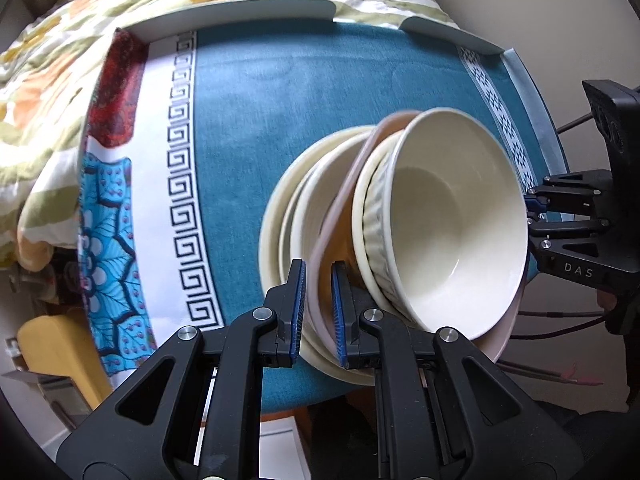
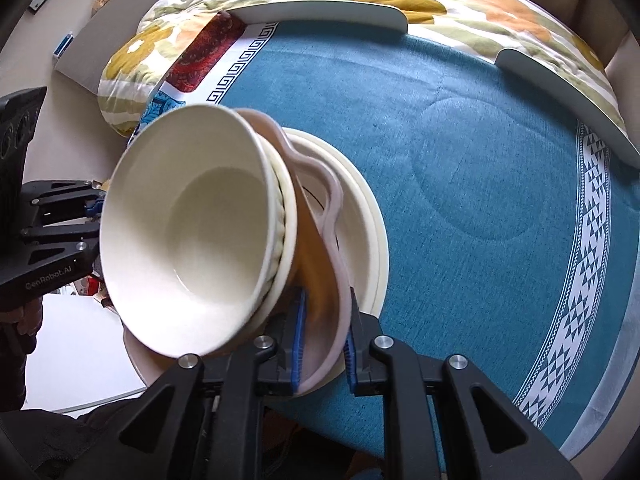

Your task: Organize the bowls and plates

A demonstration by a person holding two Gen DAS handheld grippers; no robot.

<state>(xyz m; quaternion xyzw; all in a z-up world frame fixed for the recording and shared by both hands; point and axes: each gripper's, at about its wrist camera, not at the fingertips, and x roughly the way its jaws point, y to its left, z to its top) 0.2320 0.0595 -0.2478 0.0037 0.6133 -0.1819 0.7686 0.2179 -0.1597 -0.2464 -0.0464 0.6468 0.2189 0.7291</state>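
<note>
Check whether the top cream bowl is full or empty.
Empty: the cream bowl shows only its bare glossy inside in both views.

You worked at a round desk (image 2: 500, 152) covered by a teal cloth (image 1: 256, 120) with a white key-pattern border. Behind it lay a floral quilt (image 2: 460, 0) in orange, mustard and green. White curved rim guards (image 1: 240, 10) edged the far side. Daylight fell evenly; a pale wall (image 1: 520, 0) stood beyond.

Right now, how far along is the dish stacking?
Done: cream plates already nested on the blue cloth. In hand: both claws, left and right, pinch the pink plate carrying two stacked bowls, tilted. Left: setting it flat on the stack.
</note>
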